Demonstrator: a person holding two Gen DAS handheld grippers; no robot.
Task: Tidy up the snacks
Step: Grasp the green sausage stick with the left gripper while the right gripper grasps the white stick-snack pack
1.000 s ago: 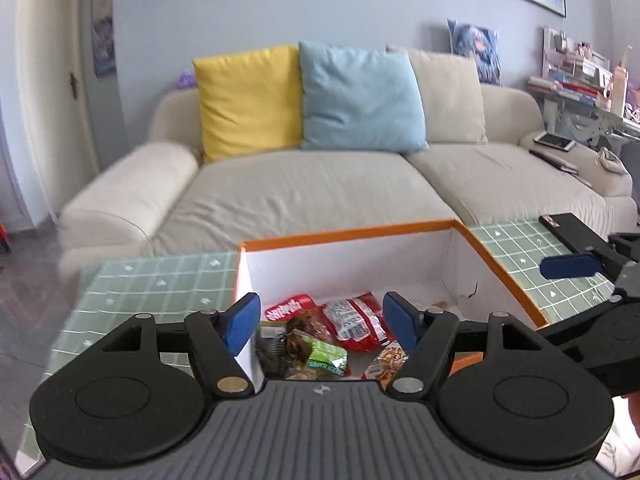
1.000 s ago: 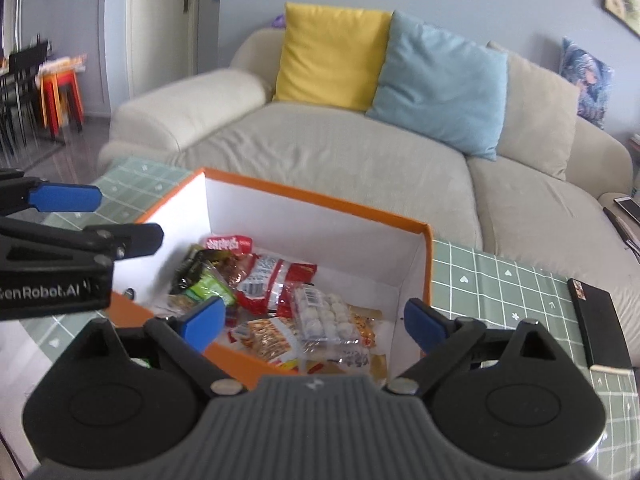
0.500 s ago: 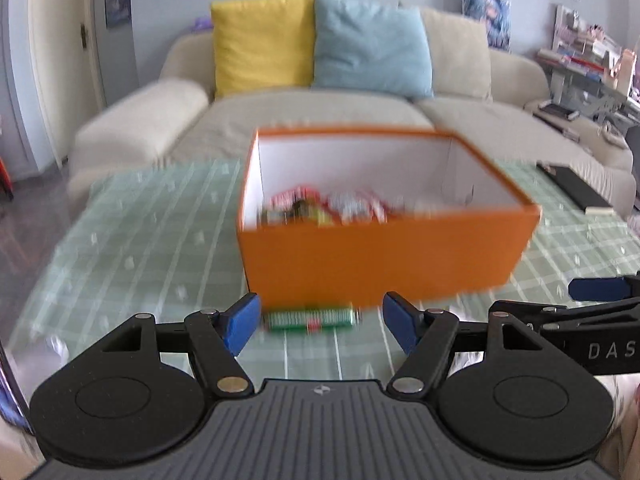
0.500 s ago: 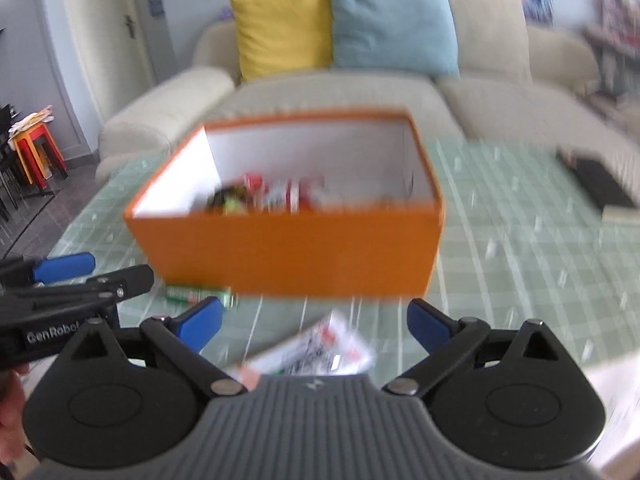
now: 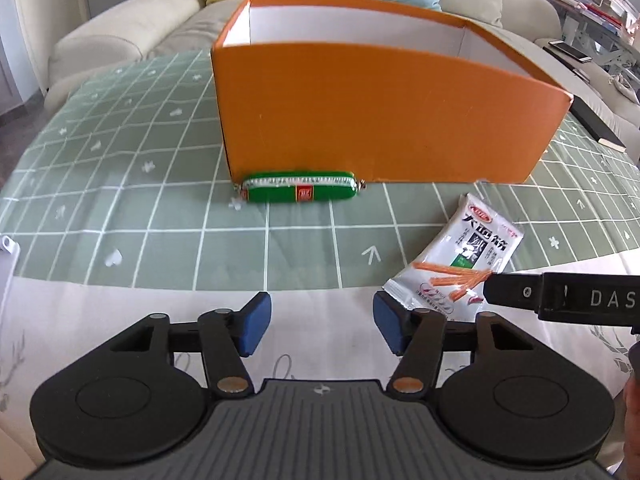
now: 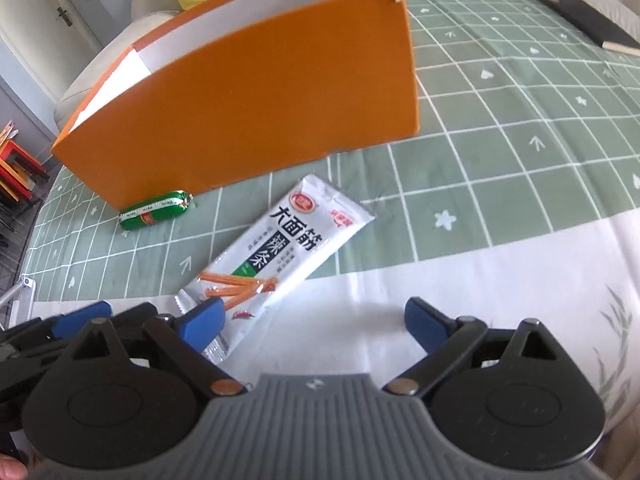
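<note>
My left tongs [image 5: 316,330] are closing on nothing. My right tongs [image 6: 312,322] are wide and empty above the white packet [image 6: 276,256]. The green sausage [image 5: 300,191] lies against the orange box [image 5: 380,112]. The flat packet may slip away.

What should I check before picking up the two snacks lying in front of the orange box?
1. Green sausage lies free on the tablecloth against the orange box: ok.
2. Left tongs empty, jaws closing with nothing between them: ok.
3. Left tongs at the sausage: not ok, well short of it.
4. White snack packet flat and unobstructed: ok.
5. Right tongs open and empty: ok.
6. Packet centred between the right tongs' pads: not ok, it lies under the left pad.
</note>
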